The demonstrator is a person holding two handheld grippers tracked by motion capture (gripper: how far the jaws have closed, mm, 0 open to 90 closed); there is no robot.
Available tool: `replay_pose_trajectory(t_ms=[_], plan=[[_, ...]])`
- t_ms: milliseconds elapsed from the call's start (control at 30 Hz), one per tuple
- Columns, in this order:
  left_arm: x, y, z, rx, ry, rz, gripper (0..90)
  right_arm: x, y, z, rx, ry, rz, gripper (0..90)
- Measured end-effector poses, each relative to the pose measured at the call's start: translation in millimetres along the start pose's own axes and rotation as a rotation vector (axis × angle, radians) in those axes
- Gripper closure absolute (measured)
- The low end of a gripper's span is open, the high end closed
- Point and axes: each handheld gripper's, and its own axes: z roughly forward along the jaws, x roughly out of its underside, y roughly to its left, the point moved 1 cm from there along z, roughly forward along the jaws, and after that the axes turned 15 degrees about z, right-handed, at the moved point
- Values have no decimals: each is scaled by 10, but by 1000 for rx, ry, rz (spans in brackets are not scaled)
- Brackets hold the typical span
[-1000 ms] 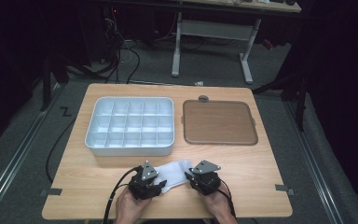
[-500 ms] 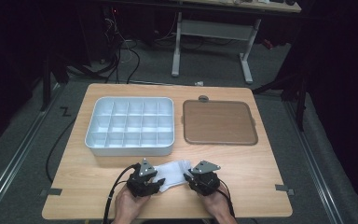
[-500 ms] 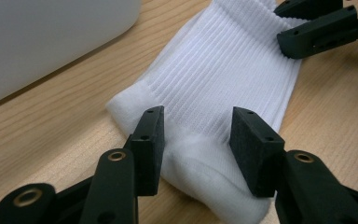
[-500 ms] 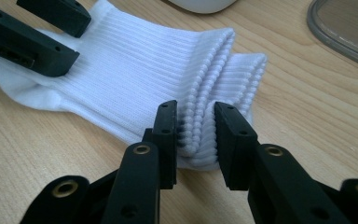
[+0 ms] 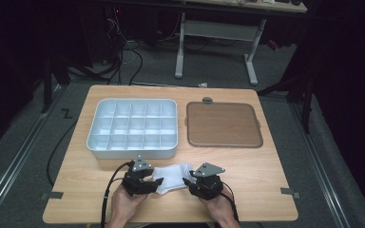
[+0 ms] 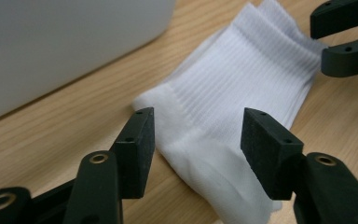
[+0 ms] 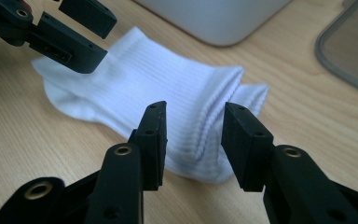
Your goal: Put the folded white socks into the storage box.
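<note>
The white ribbed cotton sock (image 5: 172, 176) lies lengthwise between both spread hand-held grippers, left (image 6: 196, 135) at its toe, right (image 7: 194, 133) probably at its cuff, both jaws just opening.

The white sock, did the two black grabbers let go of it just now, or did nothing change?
Both have just been opening. The left gripper and the right gripper now stand open, jaws apart around the white sock without pressing it, so it lies loose on the table. The sock barely shifted. The divided tray and the brown tray stayed put.
</note>
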Motion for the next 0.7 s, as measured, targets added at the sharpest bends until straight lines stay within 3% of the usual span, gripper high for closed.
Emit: replay_pose_trajectory(t_ms=[100,267,367,700], plan=[[-66,49,17,-26,-5,-36,435,-58,34,-33,-17,-20,-6,652],[-123,126,92,-50,-8,-90,443,-115,119,15,-65,-4,-35,744],[-132,157,152,-57,-20,-119,457,-121,200,146,-91,23,-57,789],[-91,205,249,-62,7,-148,512,-75,212,364,-94,54,-43,819]])
